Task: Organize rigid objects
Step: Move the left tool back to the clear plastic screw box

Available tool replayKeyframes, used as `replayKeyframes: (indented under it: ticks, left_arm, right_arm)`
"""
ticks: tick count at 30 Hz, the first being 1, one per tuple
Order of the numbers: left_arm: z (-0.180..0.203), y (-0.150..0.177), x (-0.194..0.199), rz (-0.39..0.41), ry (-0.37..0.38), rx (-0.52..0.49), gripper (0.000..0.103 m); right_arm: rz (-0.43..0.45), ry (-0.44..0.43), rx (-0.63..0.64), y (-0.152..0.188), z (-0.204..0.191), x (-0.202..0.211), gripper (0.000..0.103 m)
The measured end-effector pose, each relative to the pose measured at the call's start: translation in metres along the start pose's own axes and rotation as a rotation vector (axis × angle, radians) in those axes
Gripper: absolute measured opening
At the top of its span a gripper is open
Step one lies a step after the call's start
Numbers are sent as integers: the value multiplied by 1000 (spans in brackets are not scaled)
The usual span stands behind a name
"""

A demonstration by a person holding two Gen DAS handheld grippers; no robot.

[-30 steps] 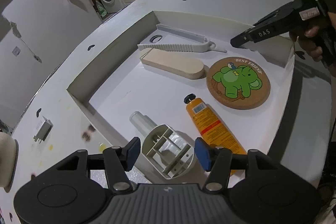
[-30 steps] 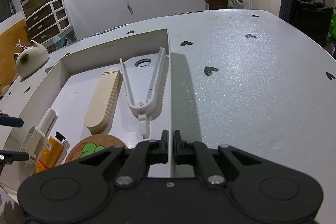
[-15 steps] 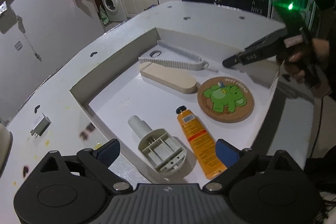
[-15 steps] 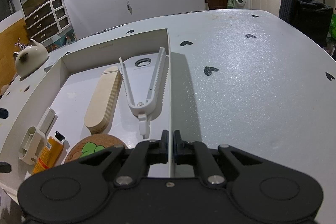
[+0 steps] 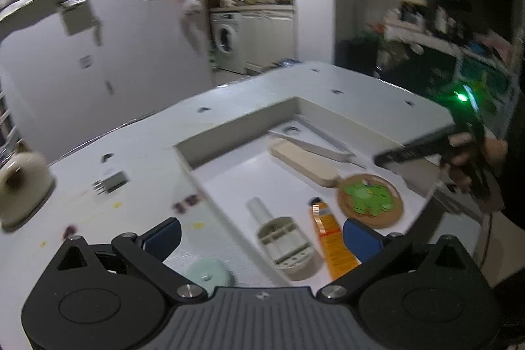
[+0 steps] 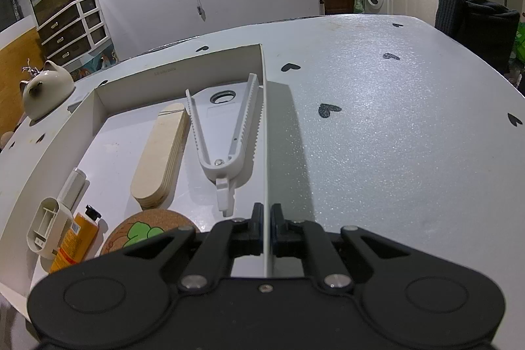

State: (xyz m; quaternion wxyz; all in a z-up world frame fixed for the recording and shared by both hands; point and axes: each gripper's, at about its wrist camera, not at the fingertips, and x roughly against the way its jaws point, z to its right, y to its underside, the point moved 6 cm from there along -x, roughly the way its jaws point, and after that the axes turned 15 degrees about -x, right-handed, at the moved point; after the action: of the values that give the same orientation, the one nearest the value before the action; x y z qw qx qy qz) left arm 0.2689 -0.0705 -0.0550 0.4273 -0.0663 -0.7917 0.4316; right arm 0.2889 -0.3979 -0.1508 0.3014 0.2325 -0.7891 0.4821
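Observation:
A shallow white box on the table holds white plastic tongs, a stack of wooden pieces, a cork coaster with a green elephant, an orange tube and a cream plastic holder. My left gripper is open and empty, raised above the box's near corner. My right gripper is shut on the box's right wall.
A pale green round lid lies on the table just under my left gripper. A small white adapter and a cream cat-shaped pot stand left of the box. Black hearts dot the table.
My left gripper has let go of the cream holder, opened wide and pulled back and up from the box. The right gripper has held still on the wall.

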Motion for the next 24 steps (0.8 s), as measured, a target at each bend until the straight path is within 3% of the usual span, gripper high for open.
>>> replayKeyframes:
  ticks: [6, 11, 20, 24]
  left_arm:
    - [-27, 27, 1, -3, -76, 119, 103]
    - [-28, 56, -6, -28, -69, 168, 103]
    - [-6, 89, -25, -47, 55, 125, 102]
    - [-4, 93, -39, -57, 119, 51, 92]
  right_arm:
    - [1, 4, -1, 0, 0, -1, 6]
    - [3, 10, -4, -1, 1, -1, 6]
    - [5, 20, -6, 0, -1, 0, 7]
    - [7, 26, -9, 1, -2, 1, 7]
